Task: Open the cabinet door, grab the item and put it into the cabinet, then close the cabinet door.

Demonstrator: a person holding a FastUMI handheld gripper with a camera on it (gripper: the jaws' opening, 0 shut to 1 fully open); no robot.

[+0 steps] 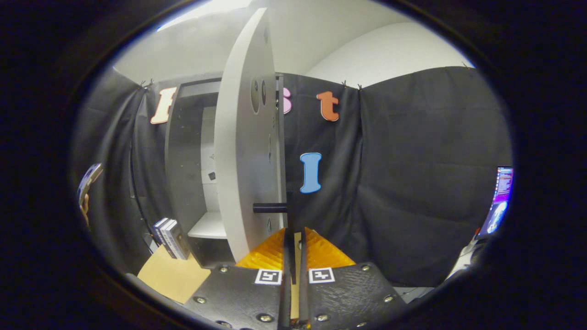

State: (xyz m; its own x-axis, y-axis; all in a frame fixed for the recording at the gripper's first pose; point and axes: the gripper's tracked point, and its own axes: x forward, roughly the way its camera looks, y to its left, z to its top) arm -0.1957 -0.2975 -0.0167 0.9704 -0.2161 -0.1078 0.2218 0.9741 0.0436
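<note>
The grey cabinet (185, 183) stands ahead on the left with its door (243, 174) swung open, nearly edge-on to me. A white shelf (208, 227) shows inside the cabinet. A black handle (270, 207) juts from the door just above my fingertips. My gripper (294, 234) sits right under that handle at the door's free edge. Its fingers are drawn close together on a thin dark bar that runs down from the handle. A few small dark boxes (169, 238) stand upright on a tan board (172, 275), left of the cabinet's foot.
Black cloth walls close the booth behind and to the right of the door. A lit laptop screen (500, 201) stands far right. A person's hand holding a phone (88, 185) is at the far left.
</note>
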